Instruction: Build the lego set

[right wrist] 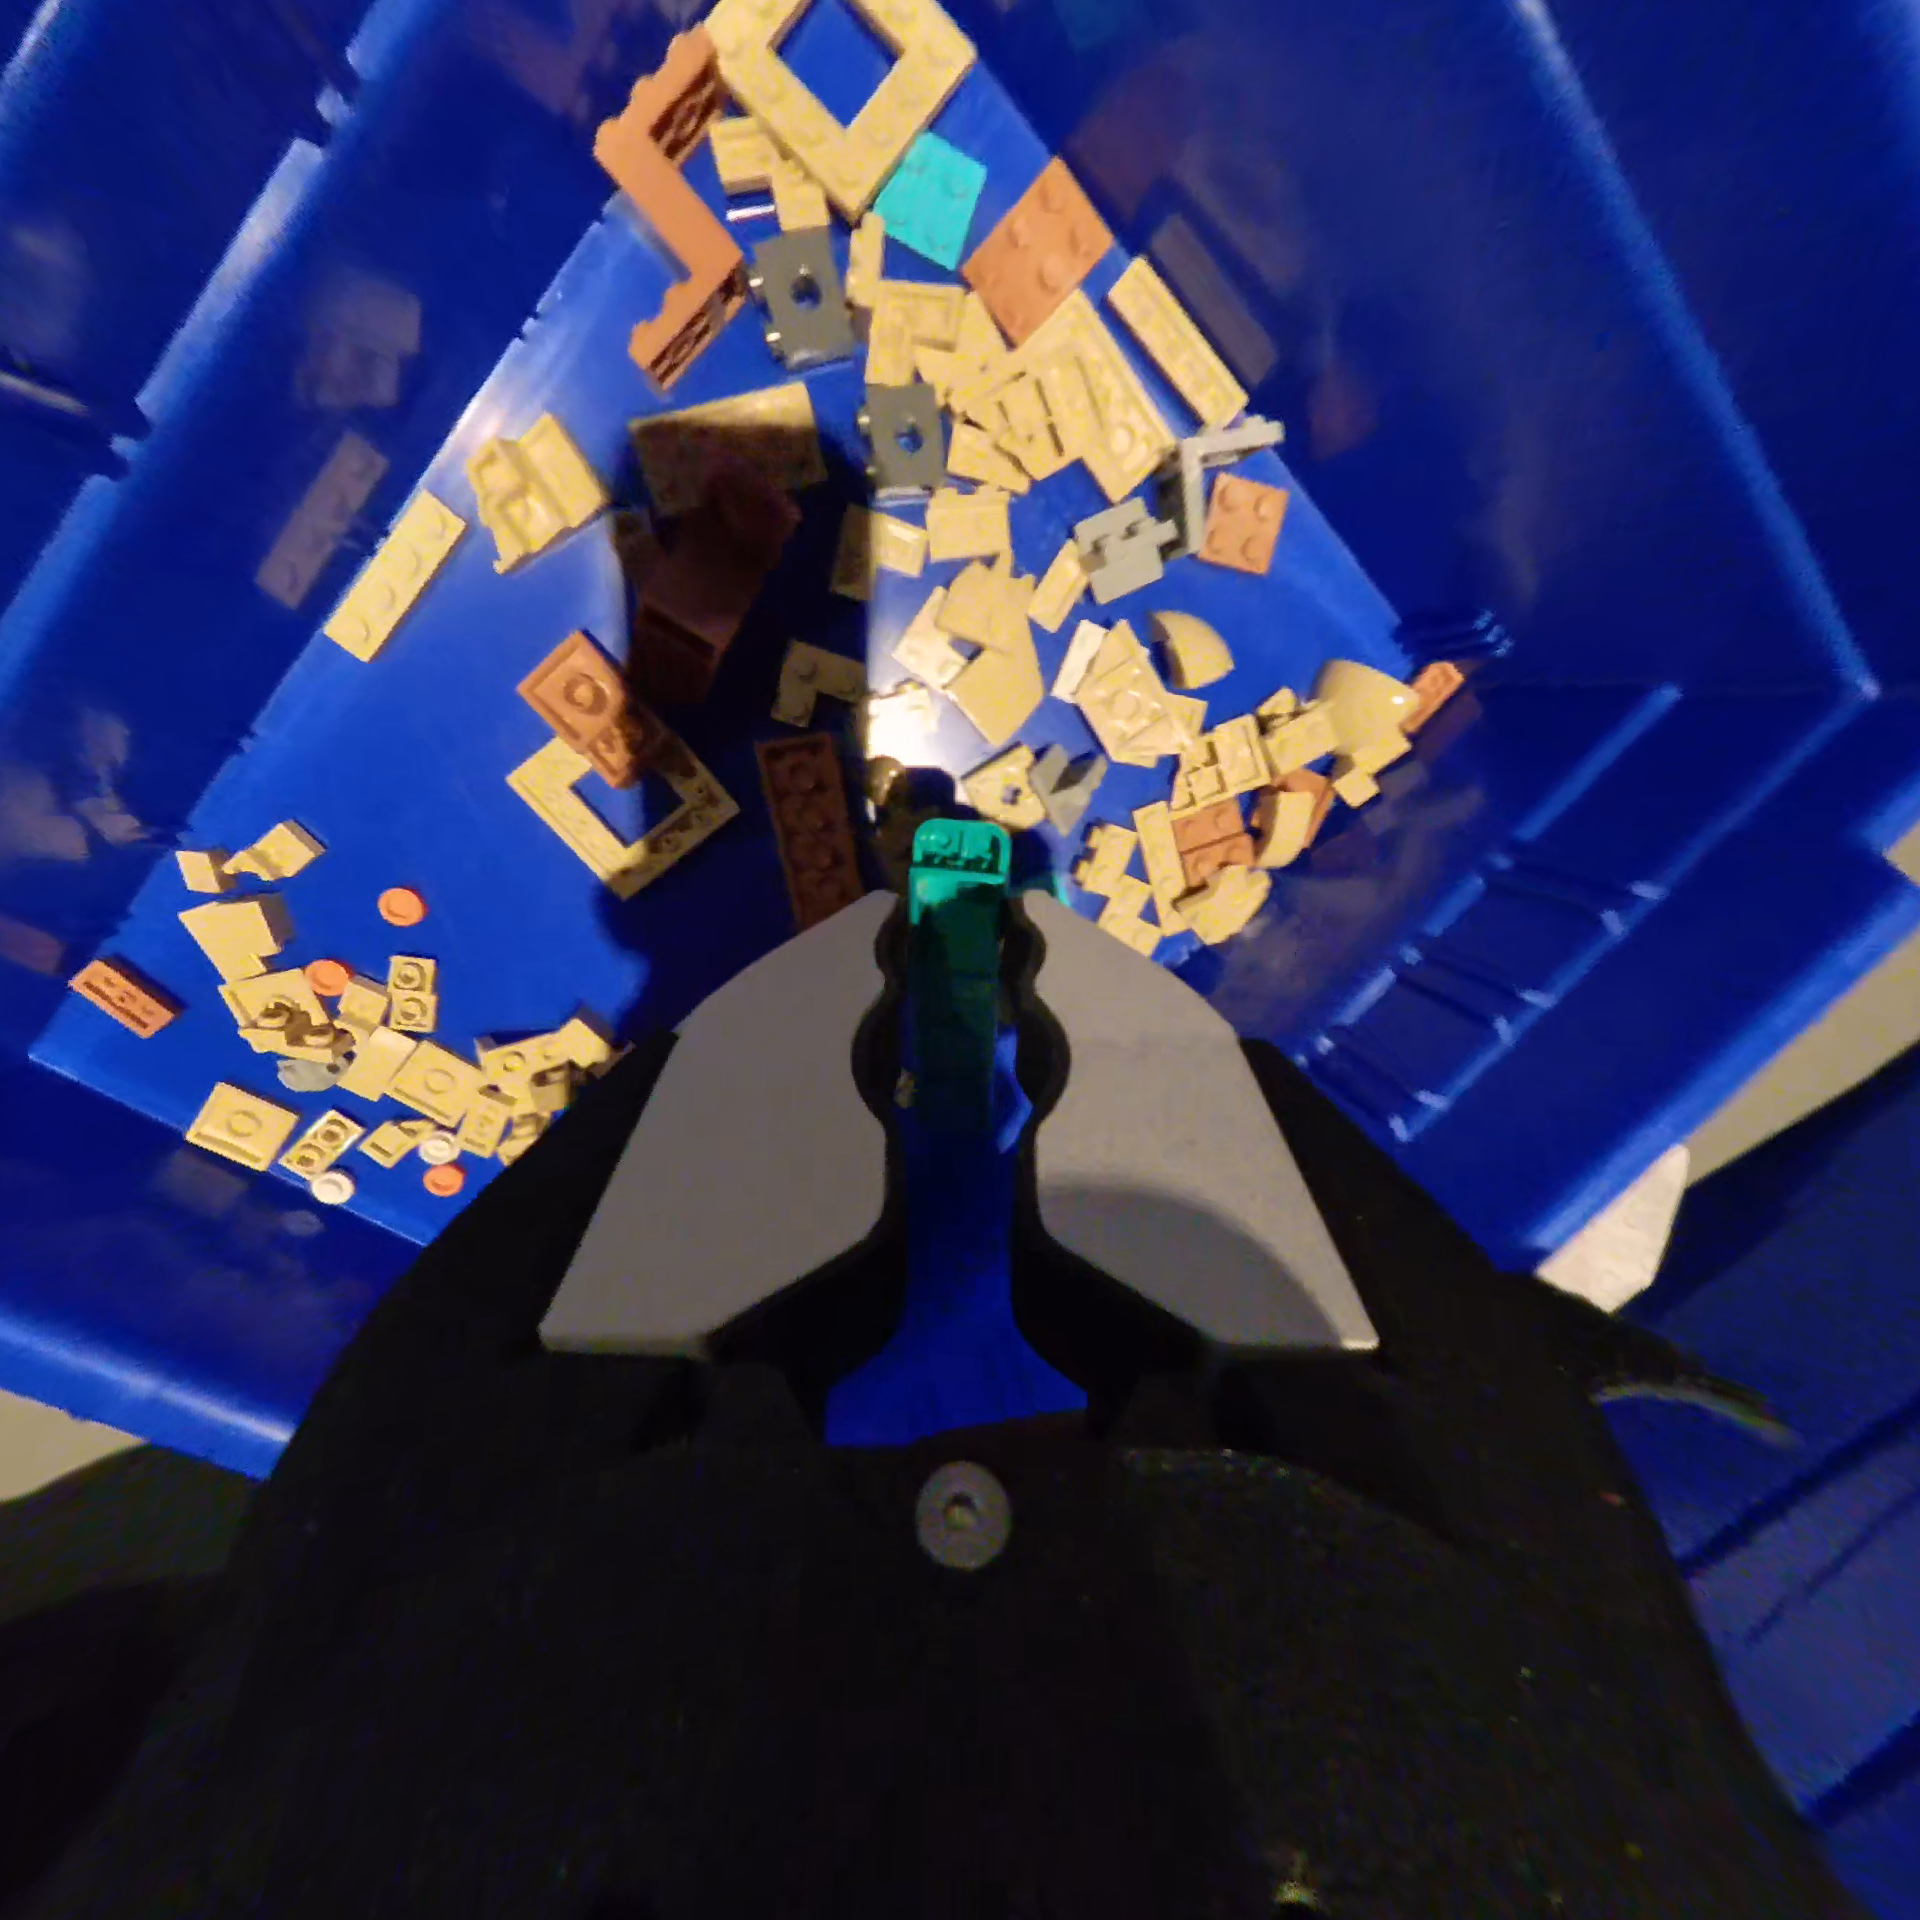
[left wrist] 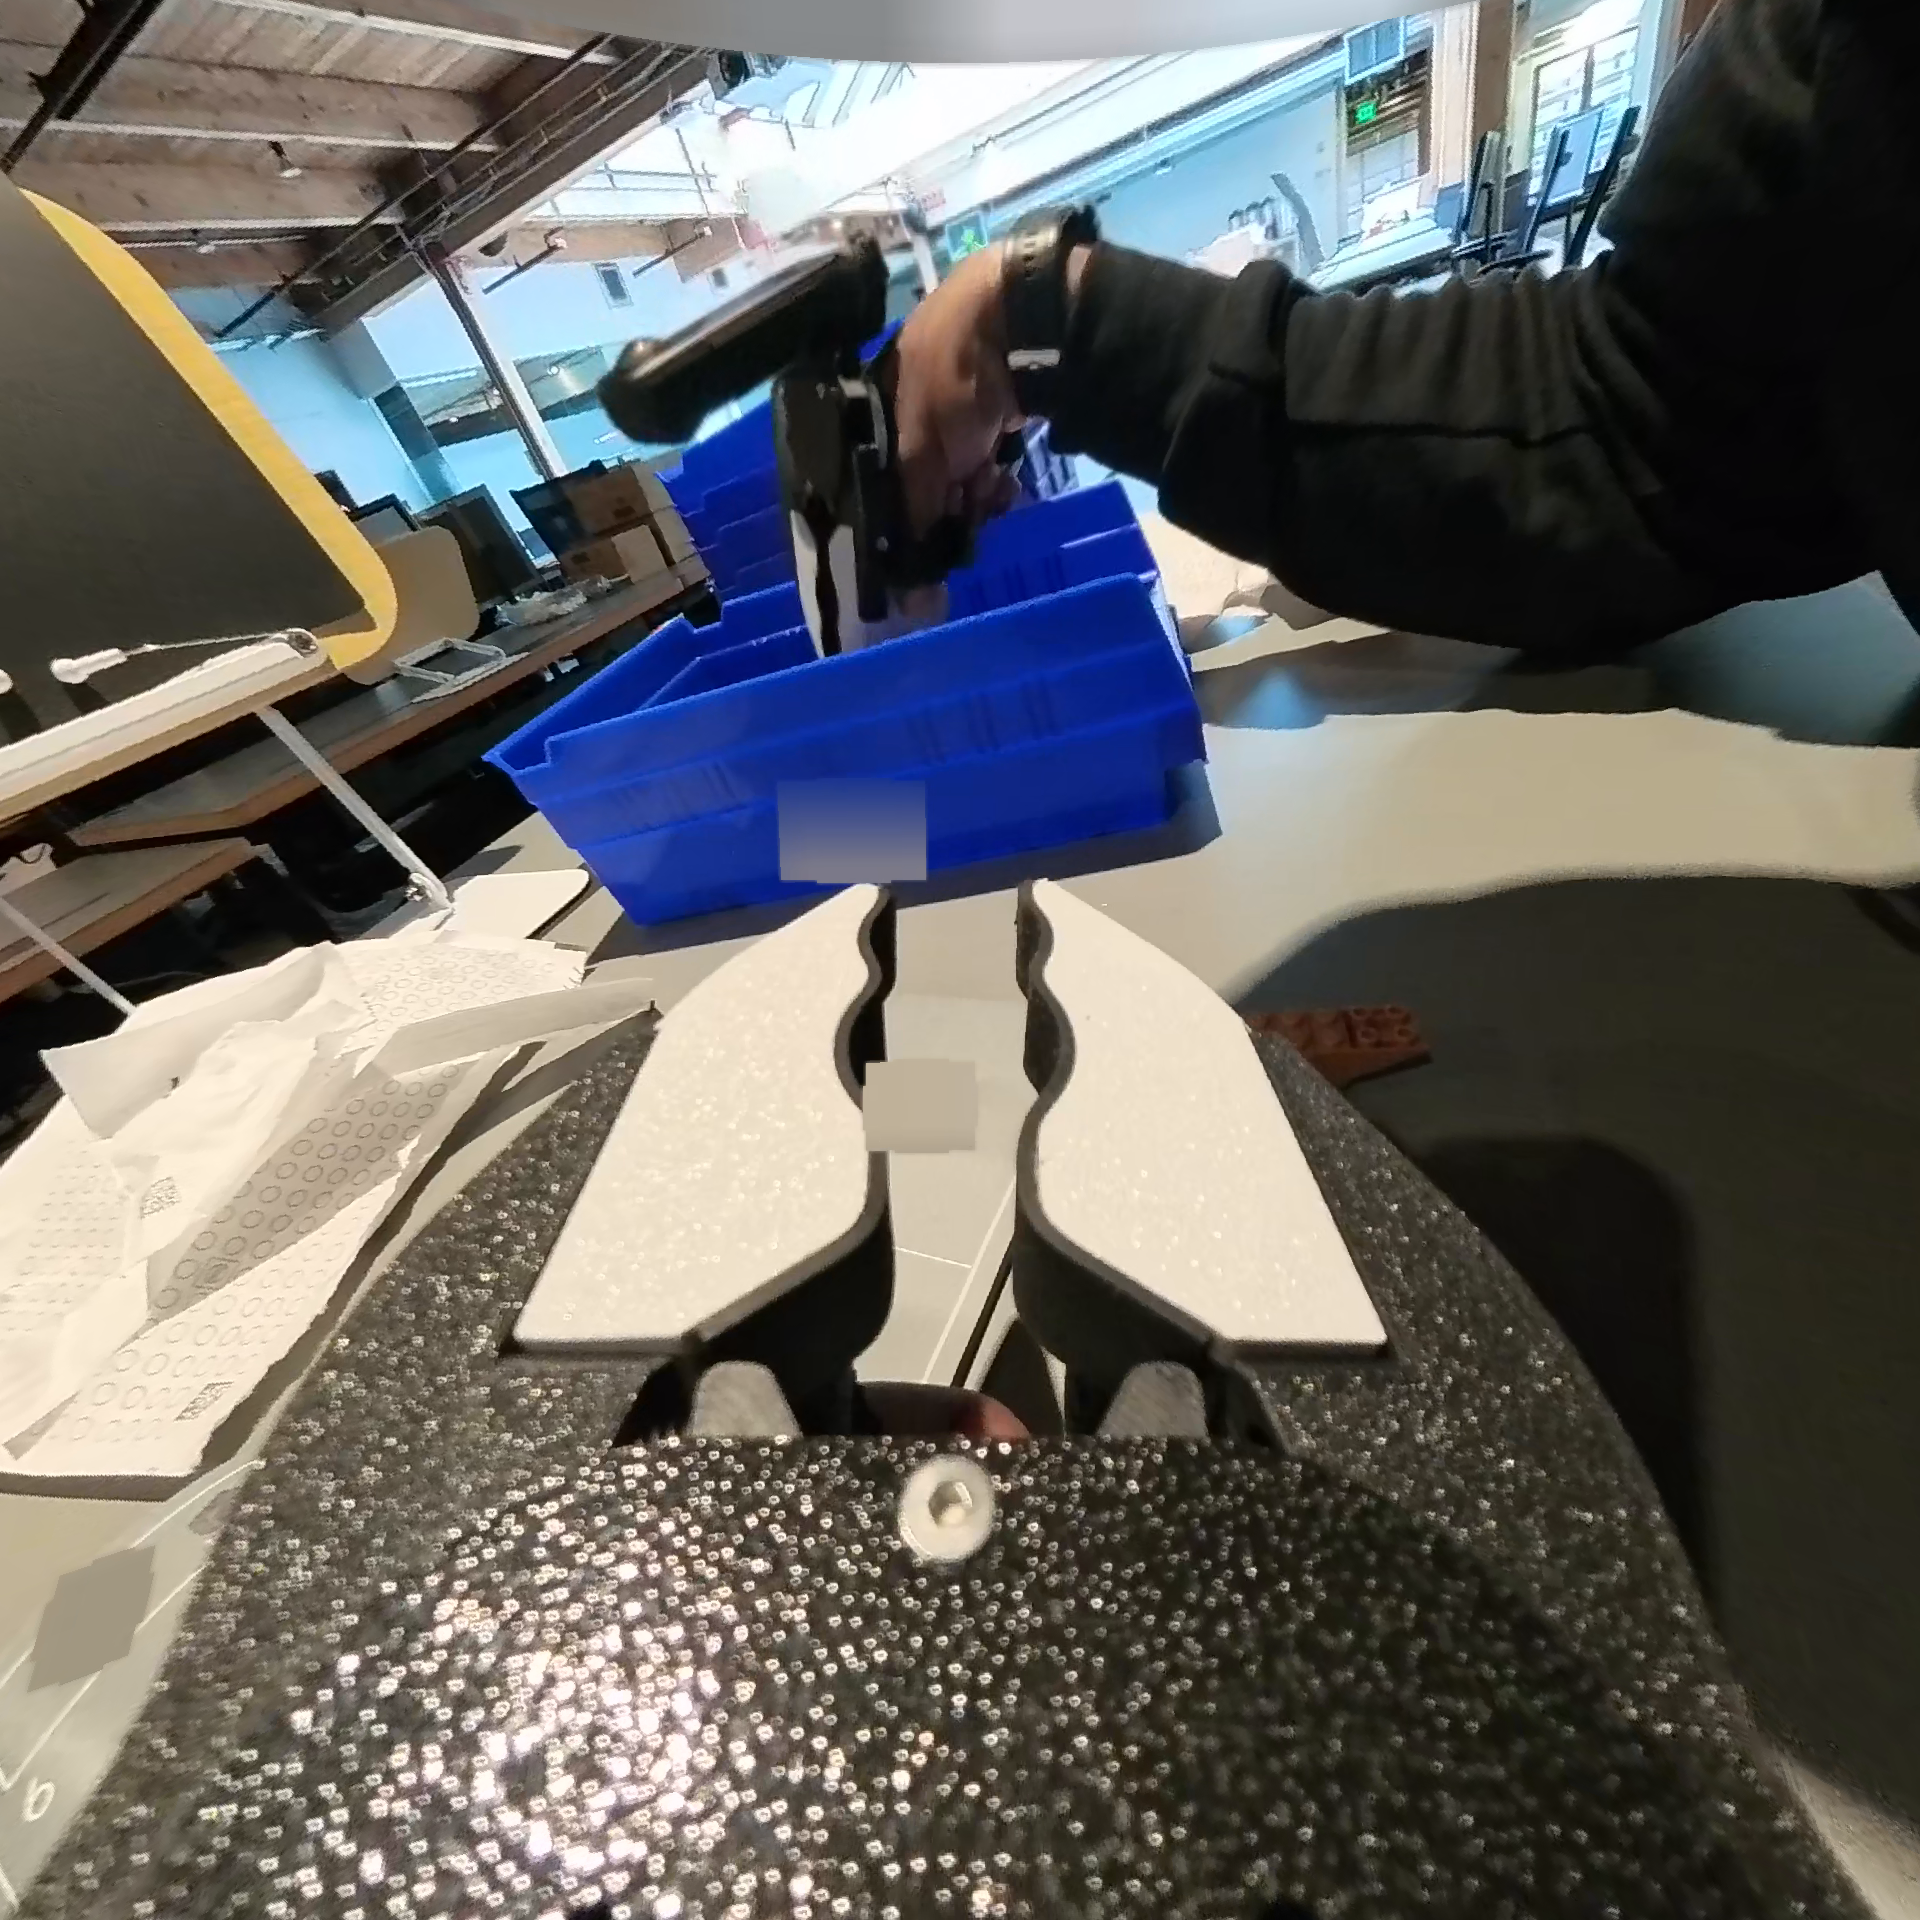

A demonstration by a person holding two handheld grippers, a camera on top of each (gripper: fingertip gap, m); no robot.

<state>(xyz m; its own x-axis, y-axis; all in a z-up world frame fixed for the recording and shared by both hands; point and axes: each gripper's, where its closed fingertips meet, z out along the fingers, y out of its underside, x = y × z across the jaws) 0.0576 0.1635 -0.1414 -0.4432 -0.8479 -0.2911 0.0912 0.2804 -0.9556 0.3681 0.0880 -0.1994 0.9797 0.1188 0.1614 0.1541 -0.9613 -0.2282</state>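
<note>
Jaws of the right gripper (right wrist: pixel 956 914) clamp a teal brick (right wrist: pixel 958 883) over the blue bin (right wrist: pixel 1558 520); left gripper (left wrist: pixel 954 904) jaws stand narrowly parted, empty, above the table (left wrist: pixel 1455 831).

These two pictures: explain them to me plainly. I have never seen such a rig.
No robot here: a person holds a two-finger claw in each hand, each with a camera looking along its fingers. The left view shows the left claw, open and empty, above a grey table with crumpled paper bags and blue bins; the person's other hand dips the right claw into a bin. The right view looks down into that bin, strewn with mostly tan lego pieces; the claw is shut on a teal piece.
</note>
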